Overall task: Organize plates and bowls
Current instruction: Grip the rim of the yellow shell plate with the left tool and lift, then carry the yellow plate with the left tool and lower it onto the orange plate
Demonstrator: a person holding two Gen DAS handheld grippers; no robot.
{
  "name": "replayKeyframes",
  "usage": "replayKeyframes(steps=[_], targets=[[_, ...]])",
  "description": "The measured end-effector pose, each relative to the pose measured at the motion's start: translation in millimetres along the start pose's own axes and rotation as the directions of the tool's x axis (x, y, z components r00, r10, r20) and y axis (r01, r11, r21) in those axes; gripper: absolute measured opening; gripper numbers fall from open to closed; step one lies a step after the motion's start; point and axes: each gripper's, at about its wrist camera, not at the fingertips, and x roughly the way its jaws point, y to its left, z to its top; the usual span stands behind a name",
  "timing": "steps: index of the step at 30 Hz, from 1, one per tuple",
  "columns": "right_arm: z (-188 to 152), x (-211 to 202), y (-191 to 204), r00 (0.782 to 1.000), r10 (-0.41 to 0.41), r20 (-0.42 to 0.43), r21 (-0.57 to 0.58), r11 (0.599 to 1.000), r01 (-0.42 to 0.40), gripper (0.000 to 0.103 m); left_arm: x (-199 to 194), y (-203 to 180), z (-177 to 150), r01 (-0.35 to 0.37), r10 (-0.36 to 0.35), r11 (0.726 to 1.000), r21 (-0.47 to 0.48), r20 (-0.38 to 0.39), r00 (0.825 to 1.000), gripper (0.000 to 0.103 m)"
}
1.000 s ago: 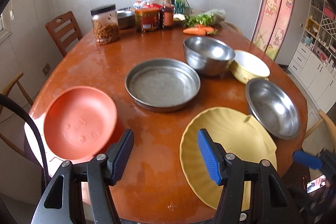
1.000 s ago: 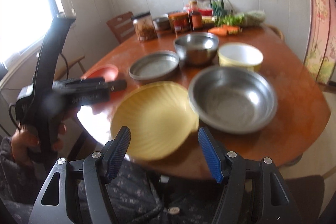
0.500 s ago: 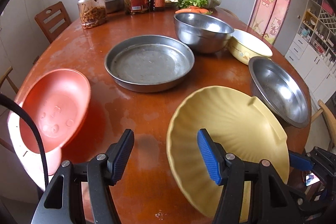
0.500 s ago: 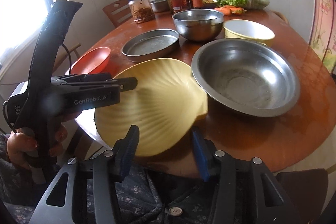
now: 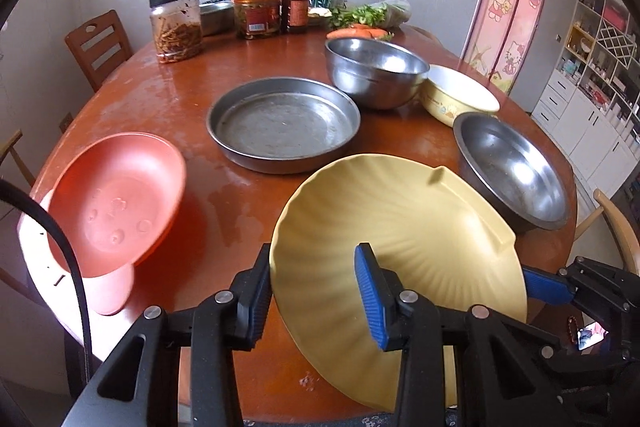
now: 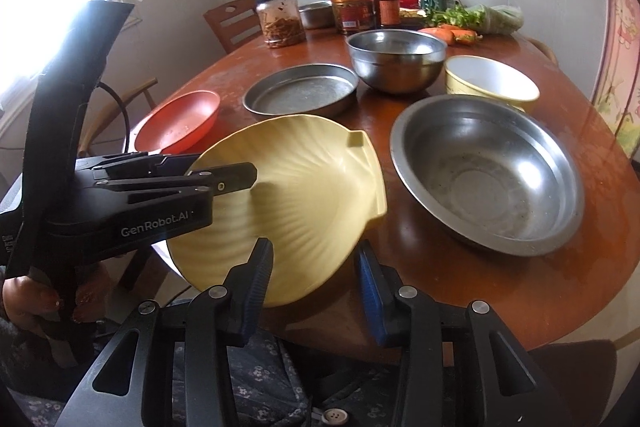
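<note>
Starting at your left, the orange plate [image 5: 116, 203] sits at the near-left edge of the surface [image 5: 160, 107], tipped and hanging partly over the rim, well apart from either tool. Next along, the flat metal pan [image 5: 284, 123] lies in the middle of the surface.

Your left gripper [image 5: 316, 291] straddles the near-left rim of the yellow shell plate [image 5: 400, 227]: the rim runs between the jaws, with the left finger outside the plate beside the rim and the right blue pad [image 5: 370, 287] over the ribbed inner face. The jaws stand apart, and you cannot tell from these views whether either pad presses on the plate. The plate is tilted, its near edge raised off the surface and hanging past the table's edge.

In the right wrist view, your right gripper [image 6: 316, 275] has its jaws spread wide under the plate's near rim [image 6: 288, 211]; the left pad [image 6: 260, 275] lies just beside the plate's underside, and the right pad stands clear of it. The left tool's fingers reach in over the plate from the left side.

To the right of the plate, the wide steel bowl [image 6: 488, 171] sits just beside it. Behind are the deep steel bowl [image 6: 396, 61] and the yellow enamel bowl [image 6: 492, 83], near each other.
</note>
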Motion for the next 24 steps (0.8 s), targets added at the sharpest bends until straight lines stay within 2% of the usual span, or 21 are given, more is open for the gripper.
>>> replayKeyframes(steps=[13,24], targets=[[22.8,-7.6,30.6,0.998,0.043,0.055,-0.074,0.996,-0.039,0.044,-41.6,27.4,3.7,-0.061,0.065,0.996,-0.064,0.076,0.995,0.040],[74.2,-4.8,74.2,0.984,0.127,0.127,-0.182,0.978,-0.103,0.044,-81.6,76.1,19.9,-0.151,0.173,0.978,-0.144,0.162,0.972,0.041]])
